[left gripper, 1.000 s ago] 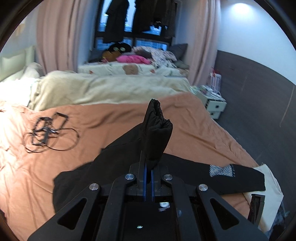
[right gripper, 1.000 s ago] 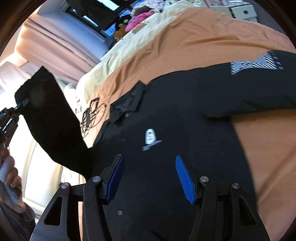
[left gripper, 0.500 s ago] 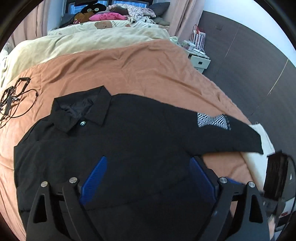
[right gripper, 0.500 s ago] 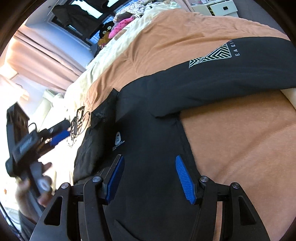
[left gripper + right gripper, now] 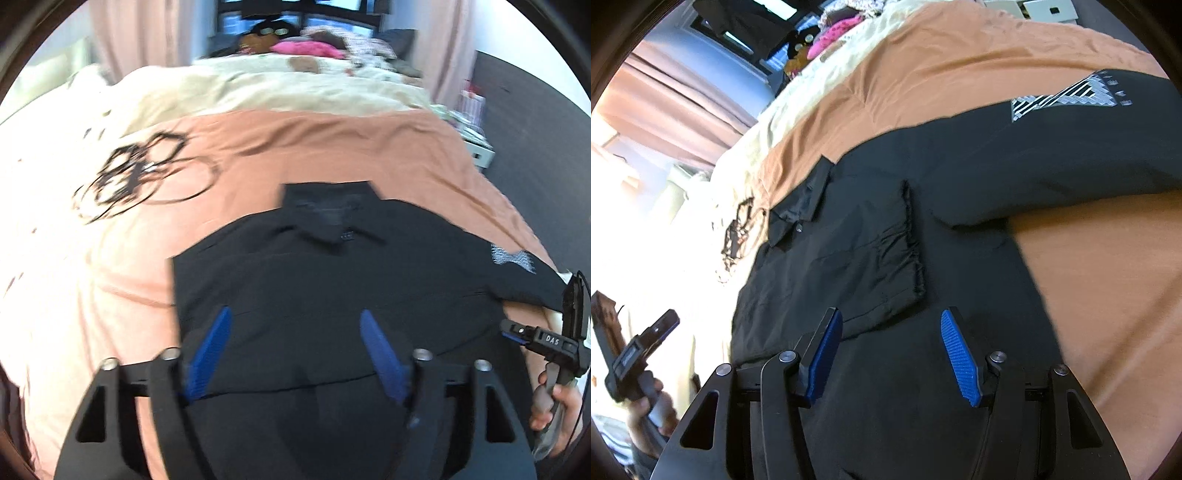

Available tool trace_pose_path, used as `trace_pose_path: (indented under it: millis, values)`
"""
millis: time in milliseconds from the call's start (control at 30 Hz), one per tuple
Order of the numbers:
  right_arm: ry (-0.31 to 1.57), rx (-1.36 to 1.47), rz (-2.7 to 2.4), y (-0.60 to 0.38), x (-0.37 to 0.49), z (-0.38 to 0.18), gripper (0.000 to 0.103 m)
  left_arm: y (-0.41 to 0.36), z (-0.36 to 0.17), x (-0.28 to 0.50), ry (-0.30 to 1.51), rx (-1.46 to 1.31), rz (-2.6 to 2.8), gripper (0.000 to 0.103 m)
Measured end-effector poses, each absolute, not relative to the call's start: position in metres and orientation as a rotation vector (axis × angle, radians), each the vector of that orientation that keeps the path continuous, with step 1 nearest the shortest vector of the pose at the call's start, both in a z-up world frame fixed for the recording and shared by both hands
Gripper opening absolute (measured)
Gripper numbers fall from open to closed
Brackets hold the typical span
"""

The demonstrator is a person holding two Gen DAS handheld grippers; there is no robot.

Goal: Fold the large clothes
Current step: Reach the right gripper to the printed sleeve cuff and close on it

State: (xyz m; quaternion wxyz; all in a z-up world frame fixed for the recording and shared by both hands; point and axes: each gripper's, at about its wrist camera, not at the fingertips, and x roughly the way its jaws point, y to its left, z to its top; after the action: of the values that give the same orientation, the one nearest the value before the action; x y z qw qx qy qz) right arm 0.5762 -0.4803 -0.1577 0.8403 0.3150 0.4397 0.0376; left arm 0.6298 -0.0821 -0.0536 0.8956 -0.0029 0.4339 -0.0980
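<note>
A black shirt [image 5: 960, 184] lies flat on the orange bed cover [image 5: 1108, 277]. One sleeve [image 5: 871, 266] is folded across the chest; the other runs out toward 2 o'clock. The left claw [image 5: 295, 347] has just been closing but stands apart, empty. The right claw [image 5: 890, 354] is also apart, empty. Bare cover lies at 3 o'clock; cables [image 5: 140, 177] lie at 10.

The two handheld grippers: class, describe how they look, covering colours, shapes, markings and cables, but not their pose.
Both the left gripper and the right gripper have black angular linkage arms with silver pivot bolts and triangular cut-outs. Their fingers carry ribbed blue pads. Seen from the left wrist camera, the right gripper's black body bears white "DAS" lettering, and a thin black cable loops beside it.
</note>
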Motion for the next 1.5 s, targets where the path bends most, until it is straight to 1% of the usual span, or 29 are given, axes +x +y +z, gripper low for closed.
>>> trace_pose_path:
  millis: [67,100,133,167,233,300,400,433,533,567,600,667,700,733,767,1000,1033,1067,1100,1133,1433,1467,1500]
  values:
    - [0.95,0.664,0.08,-0.474,0.585,-0.165,0.057,-0.058,-0.062,0.63,0.911,-0.019,-0.171,0.06]
    - [0.957,0.66,0.08,-0.471,0.588,-0.168,0.054,-0.048,-0.067,0.631,0.921,-0.024,-0.16,0.055]
    - [0.968,0.653,0.075,-0.468,0.593,-0.171,0.049,-0.041,-0.072,0.63,0.93,-0.031,-0.154,0.052]
    - [0.976,0.65,0.066,-0.467,0.596,-0.175,0.047,-0.032,-0.079,0.63,0.941,-0.041,-0.149,0.05]
    - [0.979,0.658,0.039,-0.467,0.601,-0.18,0.034,-0.026,-0.094,0.632,0.963,-0.047,-0.136,0.049]
    - [0.975,0.675,0.029,-0.469,0.606,-0.183,0.028,-0.02,-0.112,0.635,0.995,-0.043,-0.124,0.049]
    - [0.951,0.685,0.035,-0.47,0.613,-0.184,0.012,-0.018,-0.139,0.642,1.044,-0.016,-0.11,0.041]
    - [0.94,0.676,0.036,-0.469,0.615,-0.184,0.01,-0.016,-0.145,0.643,1.057,-0.009,-0.102,0.041]
    - [0.95,0.64,0.014,-0.466,0.618,-0.183,0.009,-0.011,-0.17,0.648,1.119,0.009,-0.03,0.041]
    - [0.963,0.633,0.009,-0.465,0.619,-0.183,0.009,-0.007,-0.178,0.649,1.137,-0.008,-0.012,0.041]
    - [0.981,0.619,0.008,-0.465,0.621,-0.183,0.011,-0.004,-0.181,0.649,1.146,-0.032,-0.01,0.042]
    - [0.982,0.609,0.013,-0.467,0.62,-0.179,0.022,0.002,-0.181,0.648,1.147,-0.077,-0.014,0.042]
    - [0.971,0.605,0.01,-0.471,0.617,-0.174,0.037,0.001,-0.178,0.647,1.144,-0.074,-0.012,0.041]
    - [0.946,0.604,0.004,-0.478,0.612,-0.168,0.055,-0.001,-0.172,0.645,1.134,-0.063,-0.011,0.041]
    - [0.921,0.606,-0.004,-0.484,0.606,-0.161,0.058,-0.002,-0.167,0.644,1.125,-0.061,-0.018,0.041]
    - [0.834,0.638,-0.11,-0.549,0.56,-0.127,0.059,-0.022,-0.127,0.641,1.075,-0.109,-0.088,0.042]
    - [0.828,0.654,-0.13,-0.562,0.552,-0.126,0.059,-0.027,-0.123,0.639,1.07,-0.107,-0.095,0.05]
    - [0.821,0.67,-0.14,-0.571,0.546,-0.125,0.059,-0.031,-0.12,0.638,1.063,-0.103,-0.095,0.055]
    - [0.81,0.69,-0.152,-0.583,0.538,-0.125,0.059,-0.038,-0.115,0.636,1.048,-0.097,-0.093,0.064]
    - [0.799,0.705,-0.172,-0.598,0.528,-0.124,0.059,-0.044,-0.109,0.634,1.029,-0.098,-0.1,0.066]
    - [0.703,0.795,-0.321,-0.693,0.458,-0.123,0.059,-0.102,-0.099,0.636,1.018,-0.114,-0.185,0.067]
    - [0.693,0.809,-0.333,-0.701,0.452,-0.124,0.059,-0.107,-0.099,0.635,1.021,-0.122,-0.187,0.069]
    - [0.684,0.823,-0.346,-0.71,0.445,-0.126,0.059,-0.112,-0.1,0.636,1.023,-0.137,-0.193,0.081]
